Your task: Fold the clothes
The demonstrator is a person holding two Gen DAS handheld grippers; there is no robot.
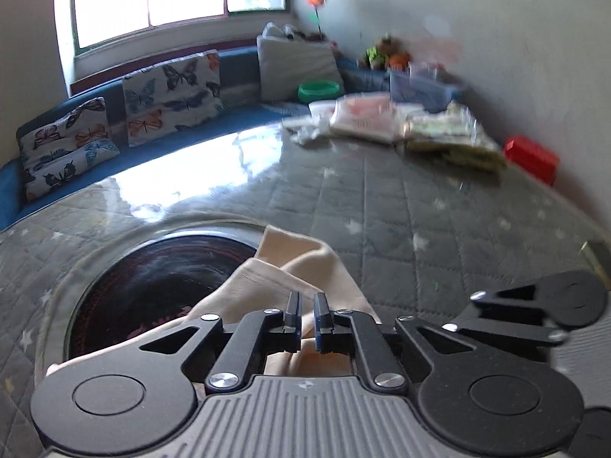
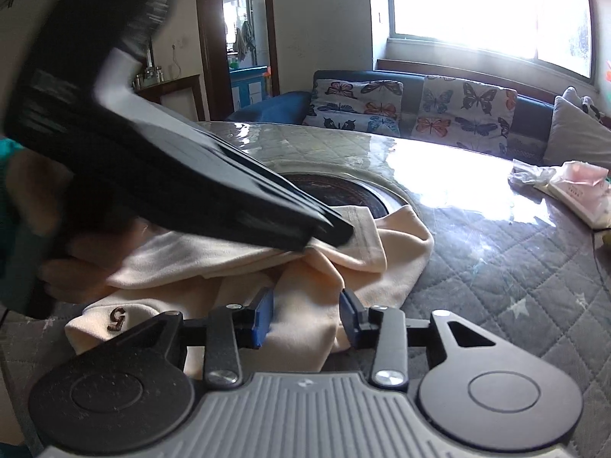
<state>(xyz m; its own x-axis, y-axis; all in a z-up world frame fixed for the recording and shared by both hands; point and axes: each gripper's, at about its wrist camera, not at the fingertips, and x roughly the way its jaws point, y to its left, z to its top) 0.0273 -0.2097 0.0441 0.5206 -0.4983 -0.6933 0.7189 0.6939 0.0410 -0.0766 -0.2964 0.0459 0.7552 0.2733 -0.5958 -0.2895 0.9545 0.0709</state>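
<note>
Right gripper (image 2: 307, 318) at lower centre stands parted around the peach garment (image 2: 385, 244) bunched mid-table, pads not pressing; your left gripper (image 1: 307, 318) looks clenched on a fold, so next clamp right and spread it flat.

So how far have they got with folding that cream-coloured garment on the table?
Barely started. Done: nothing that looks like a neat fold; the cream garment lies bunched on the quilted table cover. In hand: the left gripper, nearly shut, pinches a raised edge of cloth, while the right gripper sits open with fabric between its fingers. Left: spreading it flat and making every fold. The blurred pile across the table may be folded items.
</note>
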